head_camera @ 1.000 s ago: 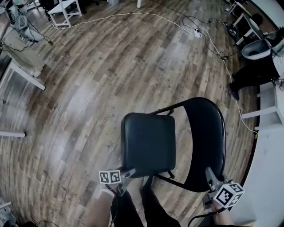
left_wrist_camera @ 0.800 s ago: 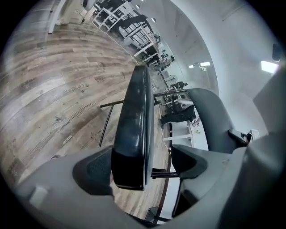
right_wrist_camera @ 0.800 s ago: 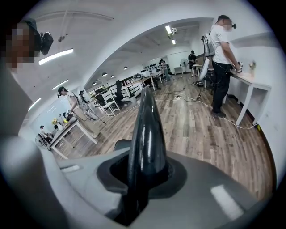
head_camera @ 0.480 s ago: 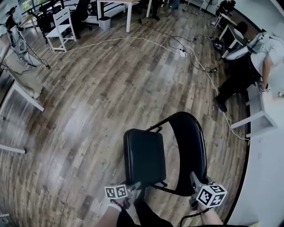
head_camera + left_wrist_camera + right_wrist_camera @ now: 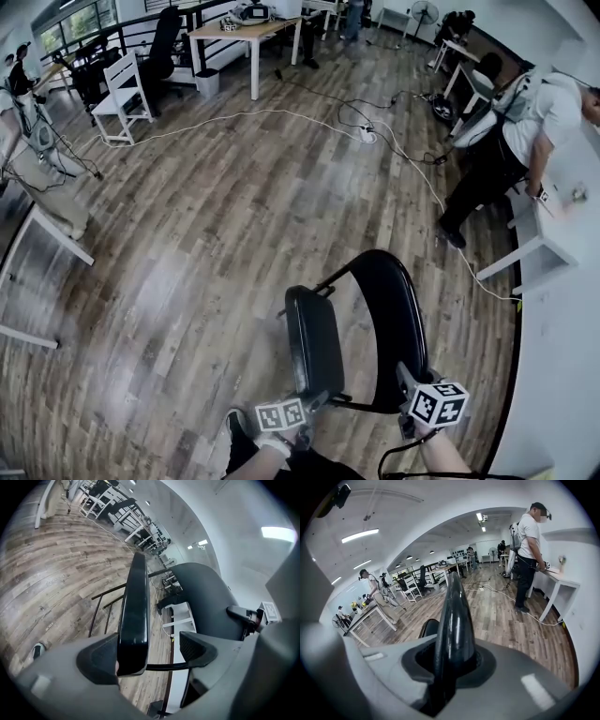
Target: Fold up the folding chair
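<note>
The black folding chair stands on the wood floor, its seat [image 5: 314, 345] tipped up steeply on edge close to the backrest [image 5: 398, 323]. My left gripper [image 5: 314, 401] is at the seat's front edge. In the left gripper view the seat [image 5: 133, 606] runs between the jaws of the left gripper [image 5: 150, 656]. It lies against the left pad [image 5: 98, 658], and the right pad [image 5: 197, 648] stands clear of it, so the jaws are open. My right gripper [image 5: 405, 380] is shut on the backrest's top edge [image 5: 454, 616], both jaws of the right gripper [image 5: 452, 660] hugging it.
A white desk [image 5: 562, 281] runs along the right, with a person [image 5: 525, 112] bent over it. White cables [image 5: 375, 131] cross the floor behind the chair. A white table [image 5: 239, 33], a white chair [image 5: 122, 94] and another person [image 5: 28, 122] are further back. My shoe [image 5: 234, 436] is by the chair.
The seat has swung from flat to nearly upright, toward the backrest. My left gripper rose with its front edge. The right gripper lifted slightly, staying on the backrest.
</note>
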### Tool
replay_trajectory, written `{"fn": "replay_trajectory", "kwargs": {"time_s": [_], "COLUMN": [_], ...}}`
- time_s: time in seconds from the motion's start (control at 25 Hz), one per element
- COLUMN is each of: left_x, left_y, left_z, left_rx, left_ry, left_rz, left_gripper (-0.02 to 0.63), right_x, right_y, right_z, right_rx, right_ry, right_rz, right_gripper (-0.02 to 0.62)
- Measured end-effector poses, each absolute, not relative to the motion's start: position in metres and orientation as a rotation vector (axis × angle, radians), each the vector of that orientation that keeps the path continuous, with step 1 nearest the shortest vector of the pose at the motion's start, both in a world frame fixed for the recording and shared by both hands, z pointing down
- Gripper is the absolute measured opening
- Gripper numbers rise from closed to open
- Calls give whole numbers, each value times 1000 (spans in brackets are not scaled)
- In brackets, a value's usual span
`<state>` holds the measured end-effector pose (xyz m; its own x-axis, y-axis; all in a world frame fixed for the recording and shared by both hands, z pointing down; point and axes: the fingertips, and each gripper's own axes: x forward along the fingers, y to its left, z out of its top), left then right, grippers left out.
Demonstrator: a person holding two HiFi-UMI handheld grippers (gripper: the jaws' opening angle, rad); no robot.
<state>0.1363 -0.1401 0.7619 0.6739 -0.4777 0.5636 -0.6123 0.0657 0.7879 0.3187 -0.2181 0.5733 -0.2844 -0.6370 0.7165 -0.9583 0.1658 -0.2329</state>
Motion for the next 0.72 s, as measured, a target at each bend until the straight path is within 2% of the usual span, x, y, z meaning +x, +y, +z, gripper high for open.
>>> {"fn": "replay_trajectory", "kwargs": {"time_s": [0.52,0.72], "left_x": [271,299], "left_y": [-161,-166], "left_z": [718,713], "left_rx": [1618,1630], "left_ry": [-851,-810], "left_rz": [95,105], "left_gripper": [417,417], "right_x": [340,340], "right_y": [-220,-219], "right_z": [552,548], "right_rx": [1527,1535], "right_ry": [-1946,-1930], "right_rz": [824,792], "right_gripper": [69,69]}}
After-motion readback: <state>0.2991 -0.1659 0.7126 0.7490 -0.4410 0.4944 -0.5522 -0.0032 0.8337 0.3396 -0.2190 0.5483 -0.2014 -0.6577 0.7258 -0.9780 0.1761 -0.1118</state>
